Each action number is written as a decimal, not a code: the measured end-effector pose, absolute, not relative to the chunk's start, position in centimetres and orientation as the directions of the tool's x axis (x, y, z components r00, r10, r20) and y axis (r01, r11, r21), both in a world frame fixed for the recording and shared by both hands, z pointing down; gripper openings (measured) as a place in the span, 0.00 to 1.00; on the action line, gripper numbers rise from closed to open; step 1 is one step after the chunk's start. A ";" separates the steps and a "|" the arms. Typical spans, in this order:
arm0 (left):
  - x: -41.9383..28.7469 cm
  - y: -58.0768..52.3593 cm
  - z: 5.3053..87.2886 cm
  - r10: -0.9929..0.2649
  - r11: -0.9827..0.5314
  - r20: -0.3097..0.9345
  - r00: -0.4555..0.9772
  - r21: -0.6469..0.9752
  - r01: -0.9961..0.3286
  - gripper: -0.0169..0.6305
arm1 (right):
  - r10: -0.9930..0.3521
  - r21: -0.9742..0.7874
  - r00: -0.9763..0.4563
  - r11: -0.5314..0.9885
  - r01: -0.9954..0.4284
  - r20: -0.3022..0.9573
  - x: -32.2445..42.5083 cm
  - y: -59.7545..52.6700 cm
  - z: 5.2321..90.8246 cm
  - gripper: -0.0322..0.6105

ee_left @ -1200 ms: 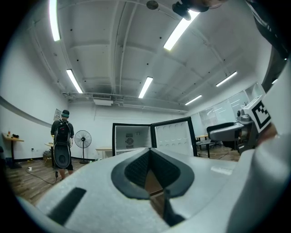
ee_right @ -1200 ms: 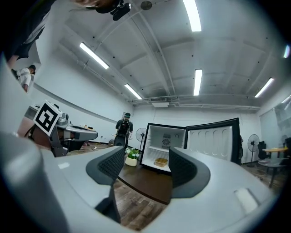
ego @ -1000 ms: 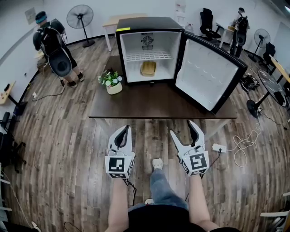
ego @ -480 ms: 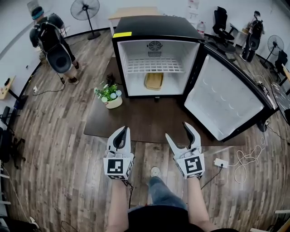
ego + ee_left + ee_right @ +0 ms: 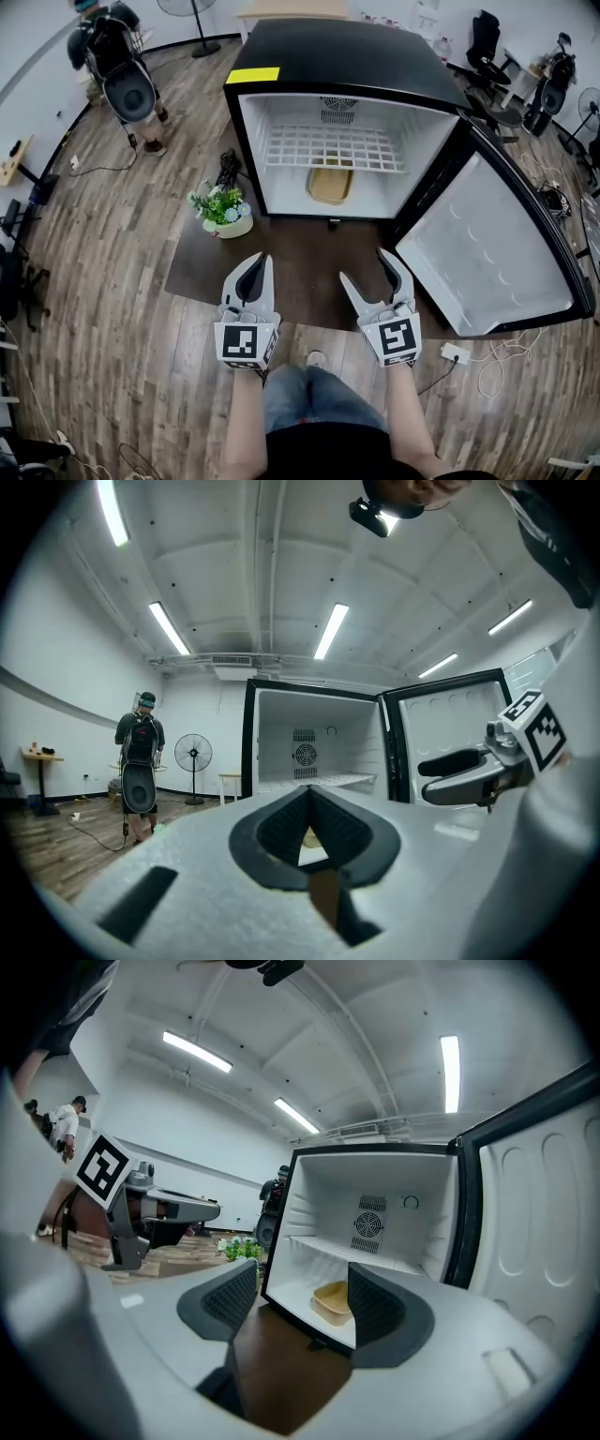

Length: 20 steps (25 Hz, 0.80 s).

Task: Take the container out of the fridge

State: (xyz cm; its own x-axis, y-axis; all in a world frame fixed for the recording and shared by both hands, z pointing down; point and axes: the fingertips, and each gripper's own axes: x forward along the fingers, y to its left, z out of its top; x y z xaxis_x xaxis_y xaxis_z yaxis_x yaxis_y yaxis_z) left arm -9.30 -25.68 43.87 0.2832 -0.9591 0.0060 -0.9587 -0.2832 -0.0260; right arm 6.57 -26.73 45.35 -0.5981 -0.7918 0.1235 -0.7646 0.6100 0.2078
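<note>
A shallow tan container (image 5: 330,185) lies on the floor of the open black fridge (image 5: 347,56), under the white wire shelf (image 5: 337,148). In the right gripper view the container (image 5: 333,1302) shows between the jaws, well ahead of them. My left gripper (image 5: 257,264) is shut and empty, held over the front edge of the dark table (image 5: 291,258). My right gripper (image 5: 372,270) is open and empty beside it, level with the left gripper. Both are short of the fridge opening. In the left gripper view, its fingertips (image 5: 309,799) meet in front of the fridge.
The fridge door (image 5: 497,244) swings wide open to the right. A potted plant (image 5: 223,208) sits on the table left of the fridge. A person (image 5: 117,66) stands far back left. A power strip (image 5: 455,352) and cables lie on the wooden floor at right.
I have come closer to the fridge, which looks larger now. Both grippers have moved forward from over the floor to the table's front edge. Their jaws are unchanged.
</note>
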 end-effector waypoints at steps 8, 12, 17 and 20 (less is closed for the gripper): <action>-9.3 -30.6 44.0 -0.948 -0.318 0.021 0.318 -0.017 -0.948 0.03 | -0.786 0.304 -0.566 0.618 -0.725 0.249 5.2 -31.9 47.4 0.52; -9.5 -32.8 44.2 -0.940 -0.340 0.030 0.339 -0.015 -0.940 0.03 | -0.776 0.389 -0.539 0.631 -0.671 0.328 4.1 -34.5 49.1 0.52; -9.6 -35.1 44.2 -0.936 -0.352 0.029 0.352 -0.003 -0.936 0.03 | -0.754 0.461 -0.505 0.656 -0.597 0.420 3.1 -37.4 51.1 0.52; -9.7 -36.1 44.8 -0.934 -0.356 0.035 0.356 0.008 -0.934 0.03 | -0.734 0.506 -0.481 0.679 -0.532 0.479 2.3 -39.0 52.7 0.52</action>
